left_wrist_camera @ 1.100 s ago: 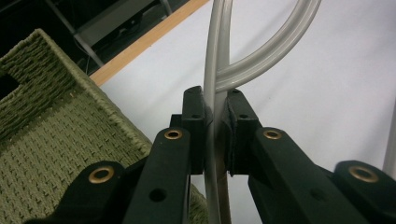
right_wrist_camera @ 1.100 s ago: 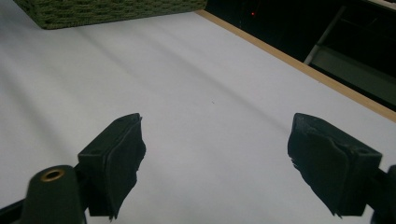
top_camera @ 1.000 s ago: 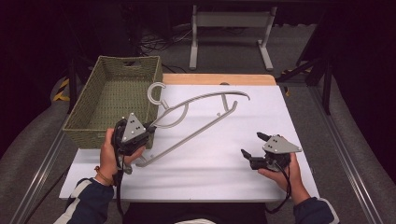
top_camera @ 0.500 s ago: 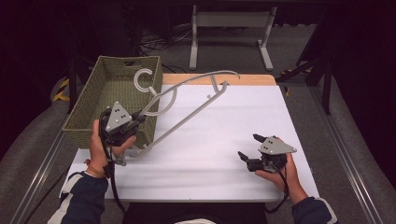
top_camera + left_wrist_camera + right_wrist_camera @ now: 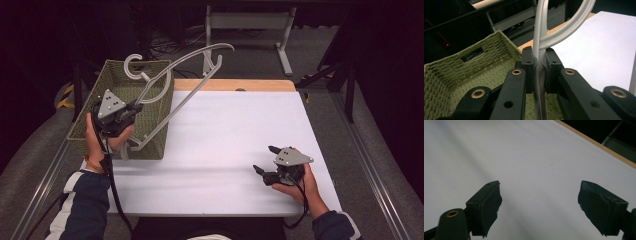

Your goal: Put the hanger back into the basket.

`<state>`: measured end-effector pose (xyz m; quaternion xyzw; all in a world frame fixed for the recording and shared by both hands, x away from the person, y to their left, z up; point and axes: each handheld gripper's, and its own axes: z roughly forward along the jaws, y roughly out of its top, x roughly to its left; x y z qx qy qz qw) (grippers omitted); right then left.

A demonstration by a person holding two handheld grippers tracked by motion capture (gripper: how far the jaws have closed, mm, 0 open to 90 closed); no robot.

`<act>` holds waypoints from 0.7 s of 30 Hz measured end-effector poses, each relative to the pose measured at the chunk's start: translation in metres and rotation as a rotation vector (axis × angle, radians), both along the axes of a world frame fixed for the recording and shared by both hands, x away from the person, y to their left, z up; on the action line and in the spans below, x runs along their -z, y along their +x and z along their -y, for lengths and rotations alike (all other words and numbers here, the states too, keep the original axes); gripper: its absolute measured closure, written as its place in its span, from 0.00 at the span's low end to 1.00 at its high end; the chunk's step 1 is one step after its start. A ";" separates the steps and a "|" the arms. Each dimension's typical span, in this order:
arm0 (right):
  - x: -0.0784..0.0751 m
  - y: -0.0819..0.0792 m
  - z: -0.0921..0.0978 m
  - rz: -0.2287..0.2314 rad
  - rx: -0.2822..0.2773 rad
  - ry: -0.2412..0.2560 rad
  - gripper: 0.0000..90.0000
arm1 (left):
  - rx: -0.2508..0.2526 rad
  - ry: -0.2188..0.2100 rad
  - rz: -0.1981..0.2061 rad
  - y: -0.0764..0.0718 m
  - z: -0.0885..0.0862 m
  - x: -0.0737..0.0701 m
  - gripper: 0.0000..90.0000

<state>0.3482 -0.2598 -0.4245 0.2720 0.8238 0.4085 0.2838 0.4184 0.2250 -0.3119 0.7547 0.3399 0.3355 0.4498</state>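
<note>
white table top (image 5: 225, 130), dark room

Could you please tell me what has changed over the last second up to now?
The left gripper, shut on the grey hanger, carried it up off the white tabletop and leftward over the green basket. The right gripper stayed open, resting at the table's right; the basket kept its place.

The pale grey plastic hanger (image 5: 172, 87) is lifted off the table, tilted. Its hook points up over the green woven basket (image 5: 92, 127).
</note>
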 end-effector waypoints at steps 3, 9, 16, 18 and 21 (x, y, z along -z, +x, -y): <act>0.001 0.001 -0.001 -0.006 -0.010 -0.006 0.20 | -0.024 -0.013 -0.003 0.009 -0.009 -0.004 0.90; 0.002 0.002 -0.002 -0.018 -0.012 -0.015 0.20 | -0.043 -0.035 0.003 0.025 -0.028 -0.016 0.90; 0.005 0.003 -0.004 -0.032 -0.018 -0.026 0.20 | -0.077 -0.029 0.002 0.047 -0.040 -0.020 0.90; 0.006 0.003 -0.005 -0.034 -0.020 -0.030 0.20 | -0.088 -0.031 0.005 0.054 -0.044 -0.017 0.90; 0.007 0.003 -0.005 -0.038 -0.019 -0.030 0.20 | -0.094 -0.031 -0.004 0.065 -0.049 -0.015 0.90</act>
